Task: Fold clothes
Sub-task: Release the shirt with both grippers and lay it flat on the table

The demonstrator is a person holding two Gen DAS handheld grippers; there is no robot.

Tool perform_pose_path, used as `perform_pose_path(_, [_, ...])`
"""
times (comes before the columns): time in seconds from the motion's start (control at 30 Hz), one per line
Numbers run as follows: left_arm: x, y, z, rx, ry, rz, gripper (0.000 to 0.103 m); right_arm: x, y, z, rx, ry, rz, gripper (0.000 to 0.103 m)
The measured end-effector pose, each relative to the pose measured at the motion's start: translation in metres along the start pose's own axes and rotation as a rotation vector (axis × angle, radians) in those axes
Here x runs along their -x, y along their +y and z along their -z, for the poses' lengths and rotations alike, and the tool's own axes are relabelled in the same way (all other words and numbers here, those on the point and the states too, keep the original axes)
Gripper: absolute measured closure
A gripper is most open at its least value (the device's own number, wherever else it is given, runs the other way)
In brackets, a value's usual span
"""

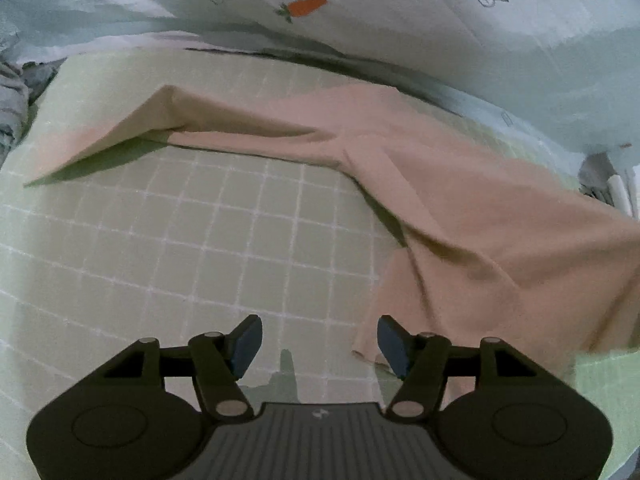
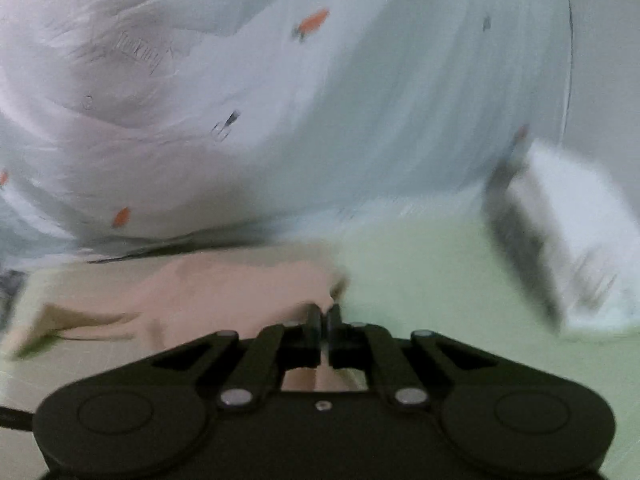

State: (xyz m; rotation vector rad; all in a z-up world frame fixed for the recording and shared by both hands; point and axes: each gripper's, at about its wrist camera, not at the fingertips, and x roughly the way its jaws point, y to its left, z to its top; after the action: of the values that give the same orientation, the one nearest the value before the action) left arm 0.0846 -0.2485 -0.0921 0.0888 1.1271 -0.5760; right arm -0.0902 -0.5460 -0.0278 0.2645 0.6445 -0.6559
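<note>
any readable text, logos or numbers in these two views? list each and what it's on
No words or numbers can be read.
Left gripper body: a small pale logo mark, no letters.
Carrot-print quilt: a dark scribbled print like lettering, too blurred to read.
Quilt in the left view: only carrots and small drawings.

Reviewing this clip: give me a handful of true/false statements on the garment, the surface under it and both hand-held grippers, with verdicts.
1. The left hand-held gripper is open and holds nothing. True.
2. The right hand-held gripper is wide open. False: its jaws are shut on the peach garment.
3. The peach garment lies on a green checked sheet. True.
4. The garment is already folded into a neat square. False: it lies spread and creased, one part raised.
5. The bedding behind is printed with strawberries. False: carrots.
</note>
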Motion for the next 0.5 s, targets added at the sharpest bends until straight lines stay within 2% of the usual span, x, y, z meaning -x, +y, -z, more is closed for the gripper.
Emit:
perform_pose_path(0.07, [-0.003, -0.010, 0.001, -0.004, 0.010, 0.008, 0.037, 0.010, -0.012, -0.013, 0.047, -0.044, 0.035, 0.097])
perform_pose_path(0.1, [-0.005, -0.014, 0.001, -0.006, 0.015, 0.012, 0.037, 0.007, -0.017, -0.011, 0.040, -0.031, 0.051, 0.089])
perform_pose_path(0.13, [-0.006, -0.020, 0.000, -0.012, 0.018, 0.017, 0.037, 0.000, -0.022, -0.007, 0.023, -0.006, 0.067, 0.075])
perform_pose_path(0.2, [-0.010, -0.031, -0.001, -0.024, 0.025, 0.034, 0.034, -0.009, -0.031, 0.003, -0.021, 0.036, 0.085, 0.055])
perform_pose_path(0.27, [-0.016, -0.043, -0.003, -0.034, 0.036, 0.058, 0.032, -0.014, -0.041, 0.017, -0.081, 0.068, 0.082, 0.053])
perform_pose_path(0.37, [-0.028, -0.064, -0.007, -0.043, 0.058, 0.101, 0.031, -0.024, -0.052, 0.040, -0.162, 0.128, 0.091, 0.046])
perform_pose_path(0.5, [-0.052, -0.098, -0.014, -0.059, 0.067, 0.139, 0.021, -0.029, -0.068, 0.071, -0.247, 0.178, 0.116, 0.037])
